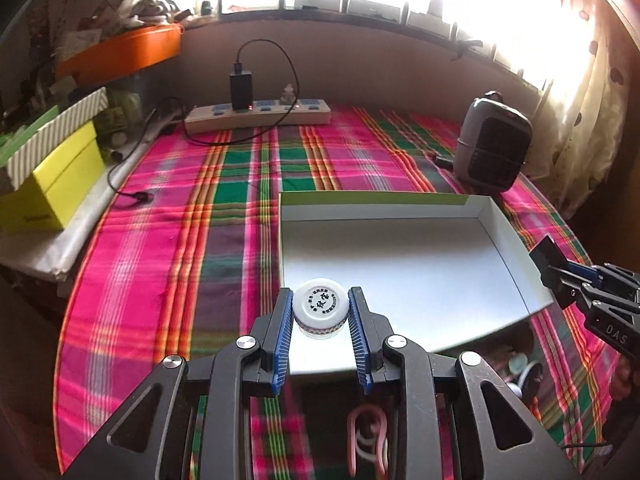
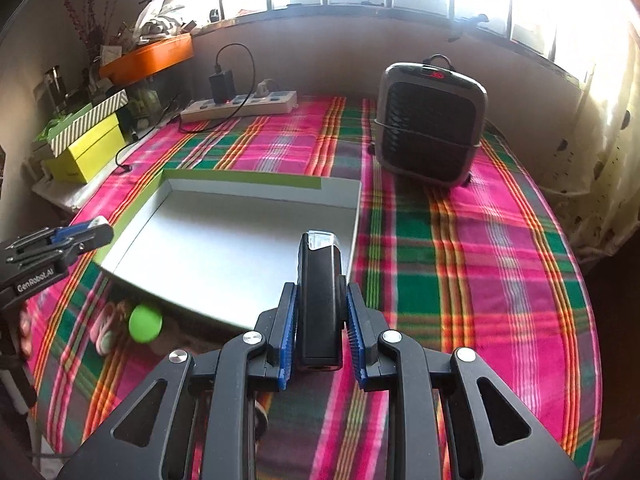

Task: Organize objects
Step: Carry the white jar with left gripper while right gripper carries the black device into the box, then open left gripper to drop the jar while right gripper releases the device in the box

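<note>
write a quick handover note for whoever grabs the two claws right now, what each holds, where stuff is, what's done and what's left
Left claw: shut on a small white-capped bottle, held above the near left corner of the open box.
Right claw: shut on a black rectangular device, at the box's near right edge.
Done: both items picked up.
Left: nothing shows inside the box yet; set both in. A green ball and other small things lie on the plaid cloth in front of the box.

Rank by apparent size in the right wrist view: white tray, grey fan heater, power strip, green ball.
1. white tray, largest.
2. grey fan heater.
3. power strip, long but thin, and farthest from the camera, so its true size is unsure.
4. green ball, smallest, though nearest.
</note>
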Demonstrator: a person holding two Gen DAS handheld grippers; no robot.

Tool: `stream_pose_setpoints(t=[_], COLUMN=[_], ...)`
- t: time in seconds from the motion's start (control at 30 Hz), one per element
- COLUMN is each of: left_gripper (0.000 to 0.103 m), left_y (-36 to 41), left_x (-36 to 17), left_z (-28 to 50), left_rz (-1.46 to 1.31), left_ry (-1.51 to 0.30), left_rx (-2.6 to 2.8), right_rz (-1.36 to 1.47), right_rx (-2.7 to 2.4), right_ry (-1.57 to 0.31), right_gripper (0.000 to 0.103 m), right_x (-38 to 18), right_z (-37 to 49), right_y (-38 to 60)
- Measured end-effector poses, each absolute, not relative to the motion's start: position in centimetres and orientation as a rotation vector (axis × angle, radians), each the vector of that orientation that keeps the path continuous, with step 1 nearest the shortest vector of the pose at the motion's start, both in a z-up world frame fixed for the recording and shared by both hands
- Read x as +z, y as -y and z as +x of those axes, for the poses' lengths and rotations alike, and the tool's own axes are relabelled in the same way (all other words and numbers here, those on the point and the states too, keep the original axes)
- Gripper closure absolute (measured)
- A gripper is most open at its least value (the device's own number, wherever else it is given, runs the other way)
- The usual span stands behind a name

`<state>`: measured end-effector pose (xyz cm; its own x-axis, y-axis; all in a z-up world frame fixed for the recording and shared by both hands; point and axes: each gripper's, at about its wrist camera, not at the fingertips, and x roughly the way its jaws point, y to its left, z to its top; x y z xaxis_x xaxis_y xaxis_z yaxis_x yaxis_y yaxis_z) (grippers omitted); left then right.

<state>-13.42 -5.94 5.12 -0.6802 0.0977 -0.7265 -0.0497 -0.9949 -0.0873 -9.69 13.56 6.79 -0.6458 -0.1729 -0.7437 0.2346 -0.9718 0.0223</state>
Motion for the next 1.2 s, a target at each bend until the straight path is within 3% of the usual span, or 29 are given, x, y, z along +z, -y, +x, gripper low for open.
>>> stream_pose_setpoints(t=[0.67,1.2], left_gripper=[0.078,0.078], left_y=[4.5,3.8], left_x=[3.0,2.1], left_z=[-19.9,-21.1], left_rz=[-1.301,-1.322], left_ry=[0.051,-0.013], left_rx=[2.724,2.731], right_rz=[1.279,1.29], right_rx=[-2.604,-2.597], right_ry=[-0.121,-0.156], right_gripper=[0.078,0.078], right_x=[4.6,3.8], right_z=[-16.9,-17.9], right_y=[-11.8,-11.5])
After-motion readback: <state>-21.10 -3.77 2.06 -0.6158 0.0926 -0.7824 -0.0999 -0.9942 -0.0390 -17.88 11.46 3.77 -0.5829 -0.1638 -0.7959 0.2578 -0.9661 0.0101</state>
